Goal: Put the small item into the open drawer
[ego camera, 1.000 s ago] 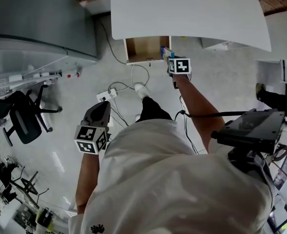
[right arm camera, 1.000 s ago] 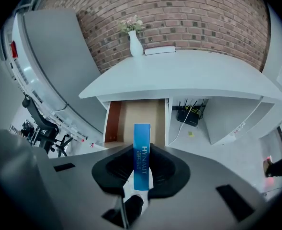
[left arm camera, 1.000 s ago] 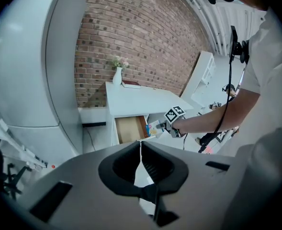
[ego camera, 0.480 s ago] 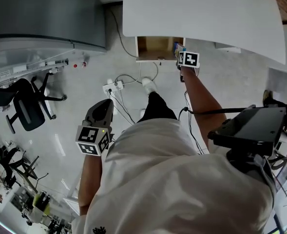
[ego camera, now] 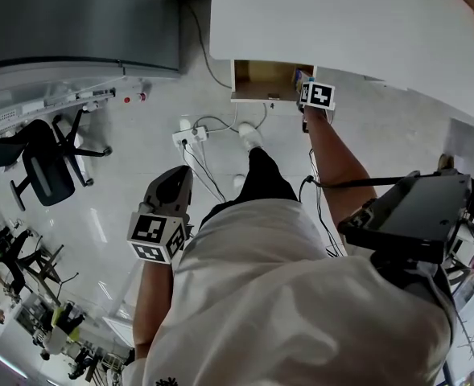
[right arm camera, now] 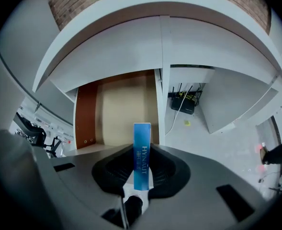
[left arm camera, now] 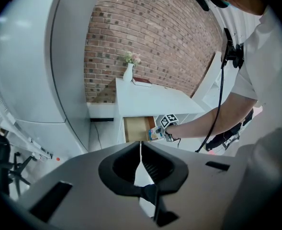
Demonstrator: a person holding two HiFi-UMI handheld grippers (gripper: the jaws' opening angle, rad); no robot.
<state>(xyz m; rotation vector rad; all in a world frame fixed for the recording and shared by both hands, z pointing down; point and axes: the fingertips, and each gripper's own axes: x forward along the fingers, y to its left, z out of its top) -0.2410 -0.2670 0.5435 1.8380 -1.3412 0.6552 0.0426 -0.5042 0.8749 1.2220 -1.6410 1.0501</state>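
Observation:
My right gripper (right arm camera: 141,150) is shut on a small blue box (right arm camera: 141,155), which stands upright between the jaws. It points steeply down over the open wooden drawer (right arm camera: 124,109). In the head view the right gripper (ego camera: 303,79) hangs at the right front corner of the drawer (ego camera: 265,79), under the white desk. The drawer's floor looks bare. My left gripper (ego camera: 172,187) is held low at the person's left side, far from the drawer. Its jaws meet at the tips (left arm camera: 141,145) with nothing between them. The left gripper view also shows the blue box (left arm camera: 153,134) at the drawer (left arm camera: 137,128).
A white desk (ego camera: 341,22) covers the drawer's back part. On the floor lie a power strip (ego camera: 188,133) and cables, beside the person's shoe (ego camera: 251,137). An office chair (ego camera: 47,163) stands at the left. A black router (right arm camera: 182,102) sits under the desk to the drawer's right.
The right gripper with the blue box has sunk toward the drawer's right front corner. The left gripper has drifted a little and stays shut.

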